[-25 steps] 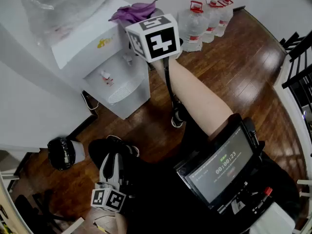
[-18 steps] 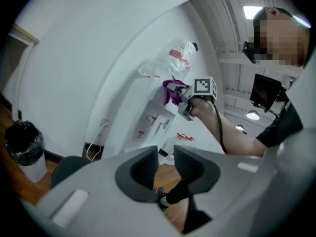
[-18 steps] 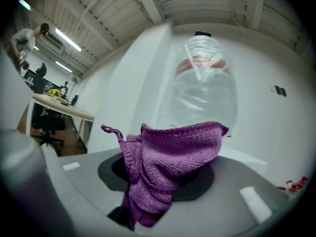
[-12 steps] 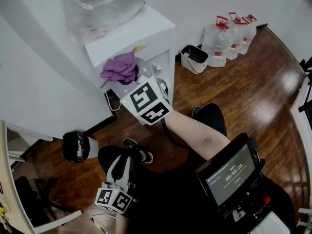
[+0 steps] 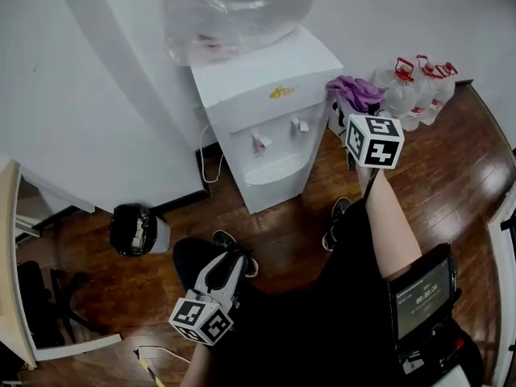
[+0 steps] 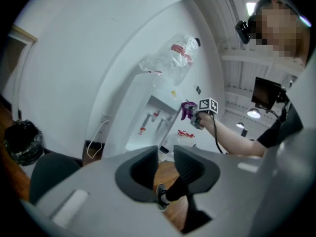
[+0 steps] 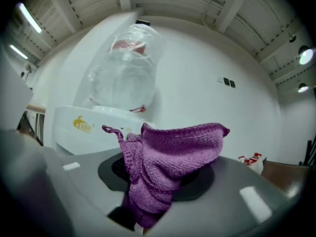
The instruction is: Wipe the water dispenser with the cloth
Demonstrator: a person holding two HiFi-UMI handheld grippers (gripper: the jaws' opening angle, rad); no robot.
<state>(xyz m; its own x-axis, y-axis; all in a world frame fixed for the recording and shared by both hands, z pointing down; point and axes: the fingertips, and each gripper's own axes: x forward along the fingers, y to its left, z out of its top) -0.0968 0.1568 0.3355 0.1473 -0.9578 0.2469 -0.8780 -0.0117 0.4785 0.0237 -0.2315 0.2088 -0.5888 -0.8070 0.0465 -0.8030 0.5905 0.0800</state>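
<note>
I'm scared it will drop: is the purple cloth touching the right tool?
Touching. The right gripper view shows the purple cloth bunched between the two jaws of the right tool, which press on it from both sides.

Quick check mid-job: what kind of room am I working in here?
Probably an office or break corner: a white water dispenser stands against a plain wall, spare water jugs sit on the wood floor, and a bag-lined bin is nearby.

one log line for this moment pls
right gripper: shut on purple knitted cloth | cloth: beside top of white water dispenser, contact unclear | left gripper: open, empty
</note>
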